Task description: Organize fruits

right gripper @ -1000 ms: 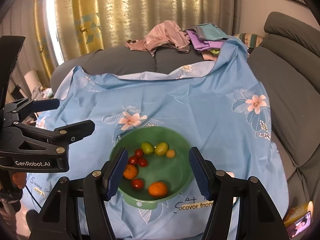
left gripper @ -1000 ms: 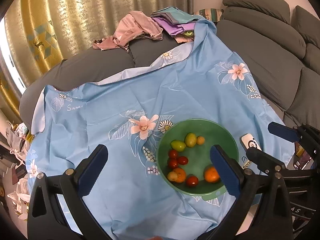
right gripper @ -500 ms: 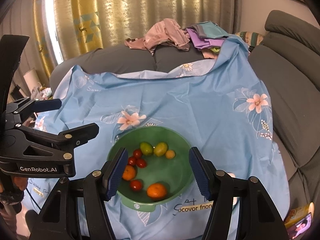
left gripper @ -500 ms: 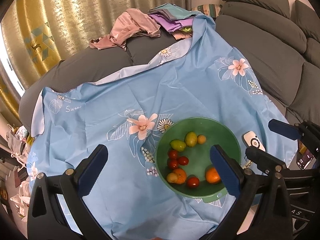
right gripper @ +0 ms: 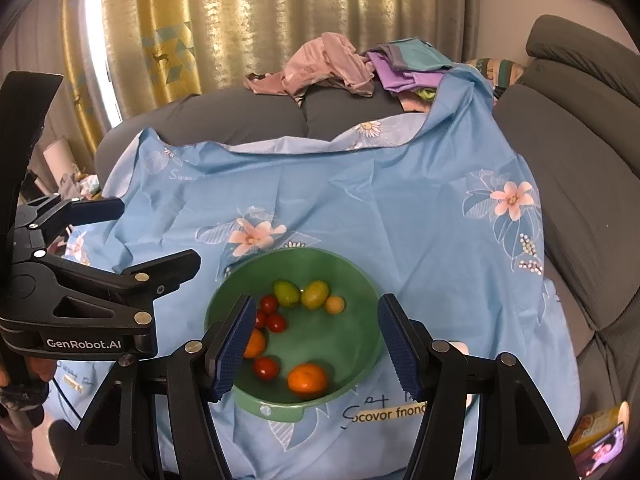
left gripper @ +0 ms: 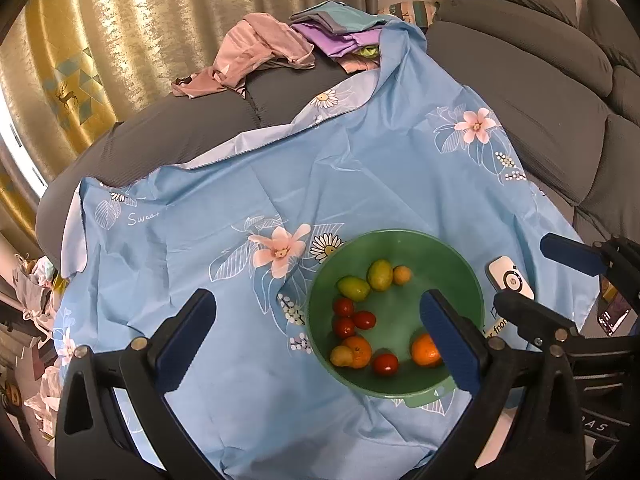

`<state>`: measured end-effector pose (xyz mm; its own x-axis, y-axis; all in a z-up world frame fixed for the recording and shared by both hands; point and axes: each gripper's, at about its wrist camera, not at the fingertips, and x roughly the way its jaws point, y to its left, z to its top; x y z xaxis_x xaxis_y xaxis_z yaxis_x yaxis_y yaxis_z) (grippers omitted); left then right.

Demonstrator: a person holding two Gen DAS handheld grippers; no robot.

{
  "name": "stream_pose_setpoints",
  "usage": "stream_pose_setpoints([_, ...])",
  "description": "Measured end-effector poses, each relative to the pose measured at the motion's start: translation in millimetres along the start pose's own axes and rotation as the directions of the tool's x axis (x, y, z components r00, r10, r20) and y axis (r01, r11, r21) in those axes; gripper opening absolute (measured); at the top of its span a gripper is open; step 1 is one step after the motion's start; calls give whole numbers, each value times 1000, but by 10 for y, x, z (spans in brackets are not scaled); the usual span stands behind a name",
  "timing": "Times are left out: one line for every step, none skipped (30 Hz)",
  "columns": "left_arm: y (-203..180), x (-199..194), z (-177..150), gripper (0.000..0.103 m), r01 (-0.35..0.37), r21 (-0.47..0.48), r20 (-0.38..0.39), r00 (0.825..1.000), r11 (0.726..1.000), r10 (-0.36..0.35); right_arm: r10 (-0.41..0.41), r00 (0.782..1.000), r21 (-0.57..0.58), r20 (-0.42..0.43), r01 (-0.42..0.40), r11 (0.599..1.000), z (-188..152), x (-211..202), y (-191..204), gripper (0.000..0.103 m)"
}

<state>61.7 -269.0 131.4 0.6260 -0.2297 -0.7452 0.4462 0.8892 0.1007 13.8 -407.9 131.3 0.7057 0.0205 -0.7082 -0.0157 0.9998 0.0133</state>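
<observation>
Ten pieces of fruit lie in one green bowl (left gripper: 460,264), counted from the left wrist view: two green fruits (left gripper: 354,288), four small red tomatoes (left gripper: 344,307), two oranges (left gripper: 426,350), one small yellow-orange fruit at the far side (left gripper: 401,275) and one small yellowish fruit (left gripper: 341,355) touching the nearer-left orange. The bowl sits on a blue floral cloth (left gripper: 240,184) spread over a grey sofa (left gripper: 540,92).

Both tools hang above the bowl with nothing between their fingers. The left gripper (left gripper: 320,340) has its fingers spread wide, its right finger covering part of the bowl's near rim and the edge of one orange. The right gripper (right gripper: 316,344) also has its fingers apart, straddling the bowl; its left finger hides part of one orange and one tomato, and the small yellowish fruit cannot be seen there.

One white remote-like device (left gripper: 510,279) lies just beside the bowl on its right. A heap of pink, purple and teal clothes (right gripper: 352,66) rests at the sofa's far end, before gold curtains (right gripper: 240,12). A phone with a lit screen (right gripper: 600,452) is cut off at the lower right edge.
</observation>
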Motion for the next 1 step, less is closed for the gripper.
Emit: stream_pose_setpoints([-1,3,3,102,1,0,0,1000,1000,-1,0,1000,1,0,0,1000,-3,4,-8,64])
